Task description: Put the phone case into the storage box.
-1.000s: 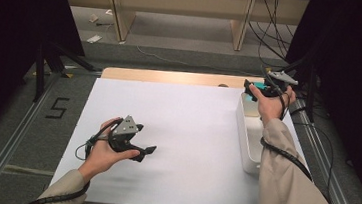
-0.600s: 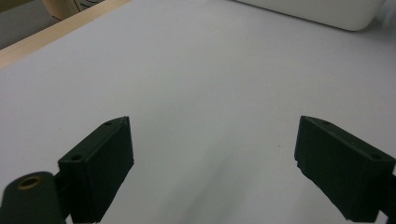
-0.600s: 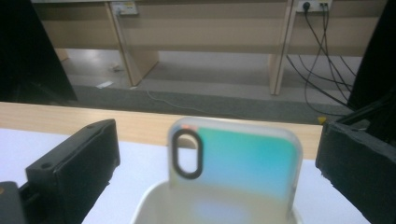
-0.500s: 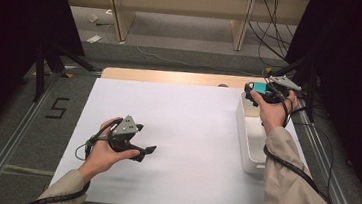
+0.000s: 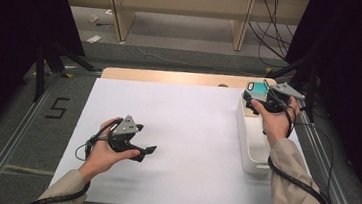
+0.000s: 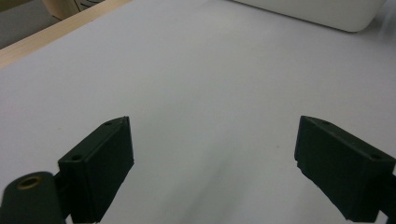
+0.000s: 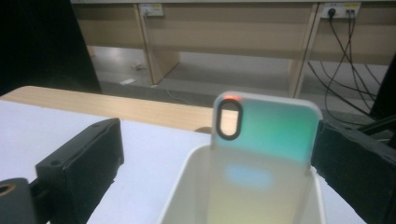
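At the far right corner of the table, the right gripper [image 5: 253, 100] reaches over the far end of a white bin [image 5: 254, 148] where a phone case [image 7: 266, 128] with a teal-to-yellow sheen stands upright, leaning against the bin's far wall. In the right gripper view the case sits between the two black jaws: the right one looks to be against its edge, the left one stands well off, so the jaws are wide and I would not call it a hold yet. My guess is the hand is lining up to pinch the case across its width, and the upright pose suits that, since both side edges stick up above the rim.

Over on the near left, the left gripper [image 5: 139, 146] rests low over the white sheet [image 5: 186, 132], jaws spread wide with nothing between them, as the left gripper view shows plainly. It seems parked there, out of the way.

As for room, the sheet between the two hands is bare, so a lifted case has a broad landing area. The tight spots are the bin's walls around the case and the wooden table edge [image 5: 171, 77] just beyond it; a lift straight up looks safest before any sideways swing.
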`<state>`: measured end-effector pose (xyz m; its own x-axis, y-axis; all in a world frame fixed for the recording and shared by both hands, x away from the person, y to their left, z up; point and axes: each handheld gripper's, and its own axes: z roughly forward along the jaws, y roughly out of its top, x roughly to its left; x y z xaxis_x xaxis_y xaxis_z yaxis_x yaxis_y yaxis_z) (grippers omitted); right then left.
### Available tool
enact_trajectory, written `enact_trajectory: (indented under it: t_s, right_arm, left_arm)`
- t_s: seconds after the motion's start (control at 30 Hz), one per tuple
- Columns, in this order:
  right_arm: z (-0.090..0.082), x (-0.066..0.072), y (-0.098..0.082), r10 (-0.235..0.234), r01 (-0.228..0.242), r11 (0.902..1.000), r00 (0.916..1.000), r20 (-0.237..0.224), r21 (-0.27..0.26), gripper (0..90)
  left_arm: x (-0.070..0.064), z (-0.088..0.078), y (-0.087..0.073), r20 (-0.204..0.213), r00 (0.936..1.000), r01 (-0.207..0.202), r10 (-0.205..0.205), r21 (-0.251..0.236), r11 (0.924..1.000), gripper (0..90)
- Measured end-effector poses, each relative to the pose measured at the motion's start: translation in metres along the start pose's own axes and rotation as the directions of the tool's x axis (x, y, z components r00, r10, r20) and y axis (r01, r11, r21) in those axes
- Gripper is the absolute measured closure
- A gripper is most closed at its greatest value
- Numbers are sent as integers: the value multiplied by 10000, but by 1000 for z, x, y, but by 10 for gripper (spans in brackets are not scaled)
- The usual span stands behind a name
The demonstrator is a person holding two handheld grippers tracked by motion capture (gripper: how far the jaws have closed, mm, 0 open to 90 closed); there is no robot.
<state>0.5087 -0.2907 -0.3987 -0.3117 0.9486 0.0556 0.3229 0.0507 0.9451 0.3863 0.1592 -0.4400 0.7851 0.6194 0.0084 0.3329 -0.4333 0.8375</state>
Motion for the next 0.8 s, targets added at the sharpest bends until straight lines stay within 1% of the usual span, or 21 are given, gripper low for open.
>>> enact_trajectory:
  t_s: [0.17, 0.23, 0.33, 0.5, 0.67, 0.8]
  right_arm:
    - [-8, 8, 0, -210, 209, 9998, 9993, -294, -12, 41]
    - [-12, 10, 0, -291, 287, 9995, 9986, -432, -101, 45]
    - [-18, 14, -2, -438, 430, 9990, 9966, -699, -140, 50]
    - [-28, 20, -5, -641, 619, 9978, 9922, -1073, -232, 57]
    - [-38, 26, -11, -804, 783, 9967, 9861, -1456, -203, 68]
    - [-44, 29, -14, -809, 782, 9967, 9825, -1680, -230, 75]
  left_arm:
    - [0, 0, 0, -5, 10000, 5, -5, 13, 10000, 110]
    - [0, 0, 0, -10, 10000, 13, -13, -10, 10000, 110]
    - [0, 0, 0, -21, 10000, 15, -15, -16, 10000, 109]
    - [0, 0, 0, -30, 10000, 29, -29, -31, 10000, 109]
    - [0, 0, 0, -31, 10000, 24, -24, 6, 10000, 110]
    - [0, 0, 0, -40, 10000, 36, -36, -24, 10000, 110]
